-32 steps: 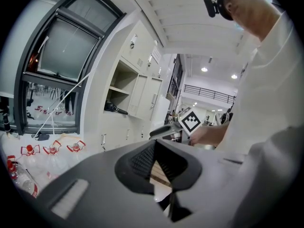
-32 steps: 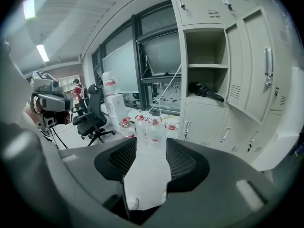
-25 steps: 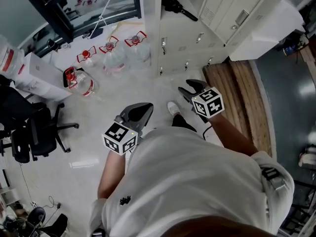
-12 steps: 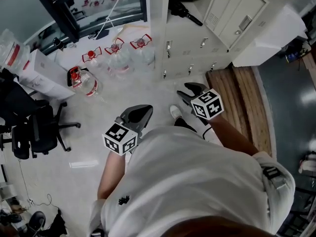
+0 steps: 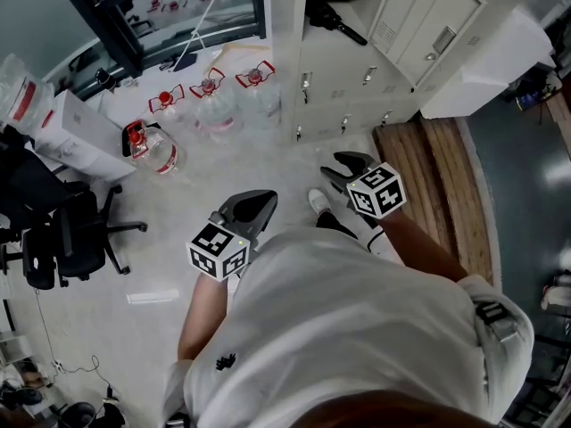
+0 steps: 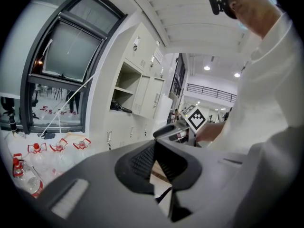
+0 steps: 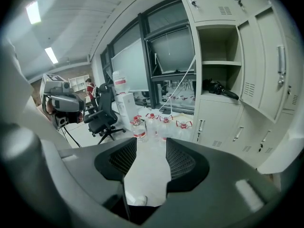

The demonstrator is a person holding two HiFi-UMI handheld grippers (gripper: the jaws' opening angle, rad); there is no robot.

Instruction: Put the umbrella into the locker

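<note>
Seen from above, a person in a white shirt stands on a pale floor. They face a bank of pale grey metal lockers at the top centre of the frame.

The black folded umbrella lies on its side inside an open locker compartment at the very top centre, one end poking out towards the right. The right claw view shows the same umbrella in the upper right of its frame, resting on the floor of that open compartment.

The left claw sits lower centre-left, held over the floor with its marker cube nearest the person. In its own view the two ribbed black pads meet at their tips. It is clenched, with only floor seen below them.

The right claw sits right of centre and points towards the lockers. In its own view the pads stand apart, so it is released, and pale floor shows through the gap.

Both claws are well apart from the umbrella.

A white shoe shows on the floor between the two claws. Clear plastic water bottles with red handles cluster on the floor just left of the lockers. A black wheeled office chair stands at the left edge. Light wooden planking lies on the floor at the right, in front of the lockers.
</note>
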